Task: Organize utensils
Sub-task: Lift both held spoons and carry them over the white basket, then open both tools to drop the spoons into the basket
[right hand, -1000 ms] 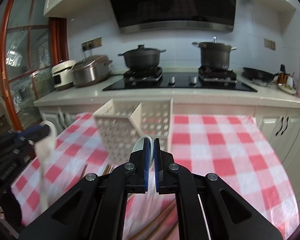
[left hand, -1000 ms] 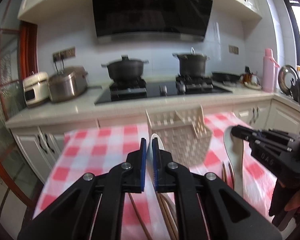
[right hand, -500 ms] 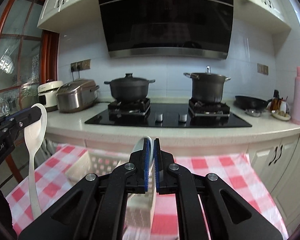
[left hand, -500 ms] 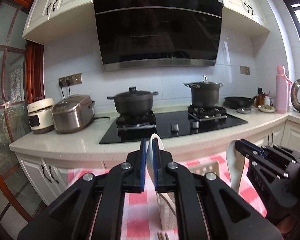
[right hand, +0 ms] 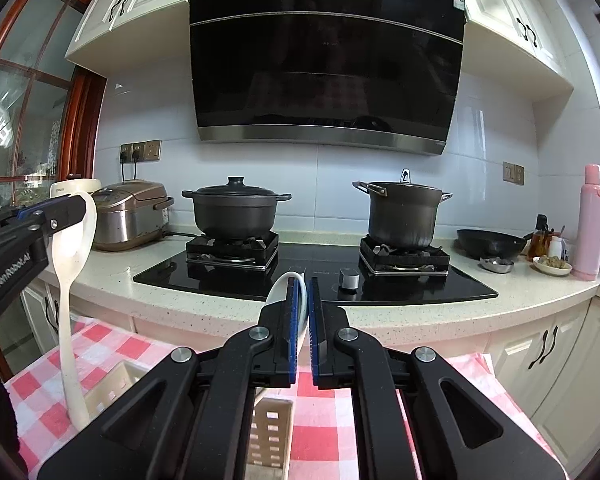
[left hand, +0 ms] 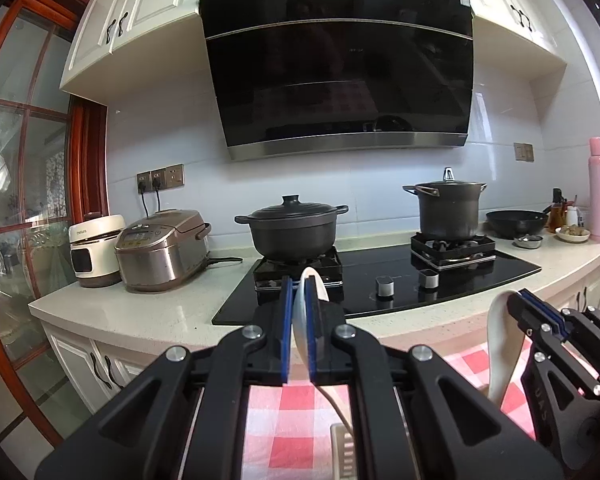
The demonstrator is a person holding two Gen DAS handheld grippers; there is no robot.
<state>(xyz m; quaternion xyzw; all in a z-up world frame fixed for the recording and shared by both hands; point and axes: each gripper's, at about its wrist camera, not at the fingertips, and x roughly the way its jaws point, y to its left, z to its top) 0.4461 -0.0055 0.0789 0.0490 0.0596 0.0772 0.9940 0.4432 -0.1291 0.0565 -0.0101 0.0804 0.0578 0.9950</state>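
While each tool [left hand: 297, 300] clamps one, both spoons [left hand: 314, 284] hang handle-down.

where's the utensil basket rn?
Low on the checked tablecloth: the white basket sits beneath the right gripper in the right wrist view, below both held spoons.

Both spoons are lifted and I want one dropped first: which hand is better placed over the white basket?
Left, probably: the left gripper holds the left spoon handle-down, tip at the basket rim in the right wrist view. The right gripper's right spoon tip is hidden.
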